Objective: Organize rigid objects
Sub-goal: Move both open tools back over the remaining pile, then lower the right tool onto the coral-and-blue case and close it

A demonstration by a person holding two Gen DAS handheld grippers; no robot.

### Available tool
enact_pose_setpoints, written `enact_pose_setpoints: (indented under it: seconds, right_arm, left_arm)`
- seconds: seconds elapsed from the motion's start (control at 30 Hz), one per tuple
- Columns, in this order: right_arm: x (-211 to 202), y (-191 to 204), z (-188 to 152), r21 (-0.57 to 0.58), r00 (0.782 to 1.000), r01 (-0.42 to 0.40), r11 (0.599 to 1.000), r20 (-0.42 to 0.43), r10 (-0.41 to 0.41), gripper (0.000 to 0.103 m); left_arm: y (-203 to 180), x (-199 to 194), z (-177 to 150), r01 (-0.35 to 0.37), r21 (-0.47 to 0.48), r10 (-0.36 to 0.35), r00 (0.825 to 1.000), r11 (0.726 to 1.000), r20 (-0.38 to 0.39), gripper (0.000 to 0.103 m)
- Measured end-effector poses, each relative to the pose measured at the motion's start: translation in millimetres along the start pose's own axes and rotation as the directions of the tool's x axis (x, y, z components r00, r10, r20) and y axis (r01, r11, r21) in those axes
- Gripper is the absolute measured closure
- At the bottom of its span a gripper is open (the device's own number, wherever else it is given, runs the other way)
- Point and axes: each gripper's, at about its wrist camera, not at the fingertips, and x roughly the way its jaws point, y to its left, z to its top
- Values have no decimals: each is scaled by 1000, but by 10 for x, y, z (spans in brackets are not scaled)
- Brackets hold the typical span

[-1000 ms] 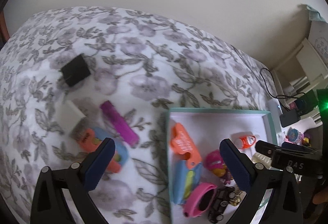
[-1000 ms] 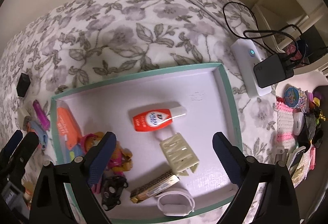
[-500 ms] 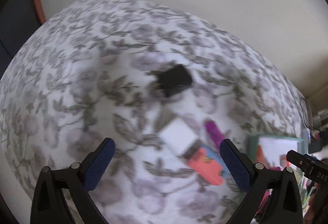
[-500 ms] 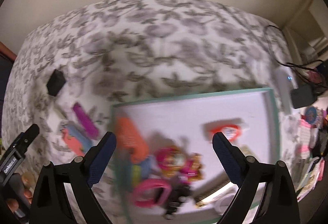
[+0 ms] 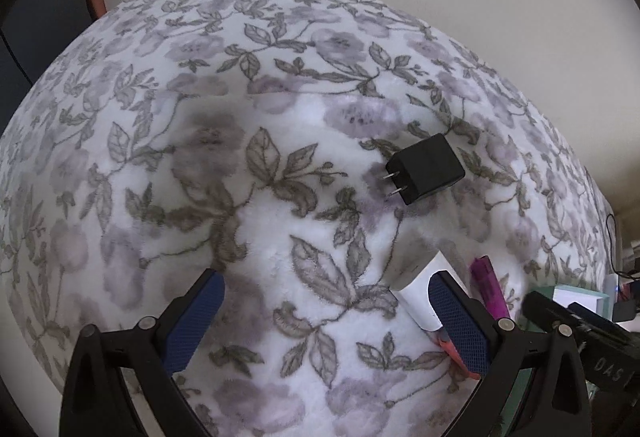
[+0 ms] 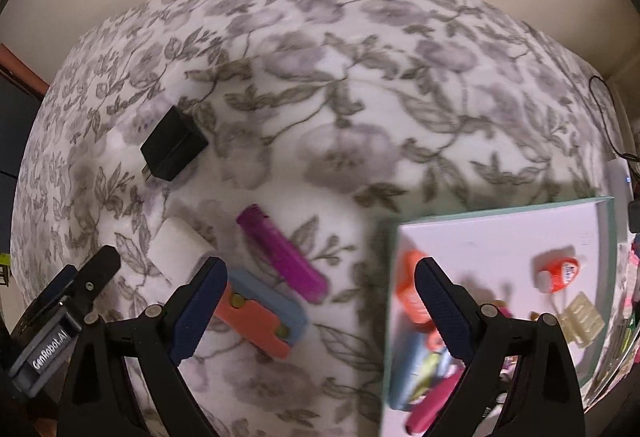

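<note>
On my far left the black charger (image 6: 174, 150) lies alone on the floral blanket (image 6: 320, 85), with the white block (image 6: 181, 252), purple stick (image 6: 280, 255) and orange-blue cutter (image 6: 262, 313) clustered just below it. My left gripper (image 5: 326, 321) hangs wide open and empty over the blanket, its right finger just before the block. My right gripper (image 6: 320, 307) is spread and empty too, straddling the cutter and the teal tray's (image 6: 610, 233) left edge.

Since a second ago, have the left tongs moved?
Yes. The left tongs swung left, away from the tray, which was between the tips and now sits at the right edge. The black charger now lies ahead, right of centre.
</note>
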Motion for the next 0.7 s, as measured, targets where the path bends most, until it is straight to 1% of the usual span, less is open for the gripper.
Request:
enact_pose_setpoints:
  seconds: [0.1,0.27,0.33,0.5,0.7]
  right_arm:
    - [72,85,14,-2,1000,-1,1000,-10,1,8]
    - [153,156,-10,-13,999,6,1000,-34,-7,8]
    - [176,176,-26,-8,999,10,1000,-47,-10,8]
    - [241,292,-67,-10,997,13,1000,-70,-14,8]
    - [317,425,-141,-10,996,23,1000,-85,-24,8]
  left_arm:
    - [4,69,30,8,-2,-8,1000,1000,-12,0]
    - [48,145,57,-11,-11,11,1000,1000,-24,0]
    - [75,168,56,-28,-18,28,999,999,-32,0]
    - [93,212,40,-69,1,69,997,998,-43,0]
    - [161,271,37,-63,-18,62,996,998,-65,0]
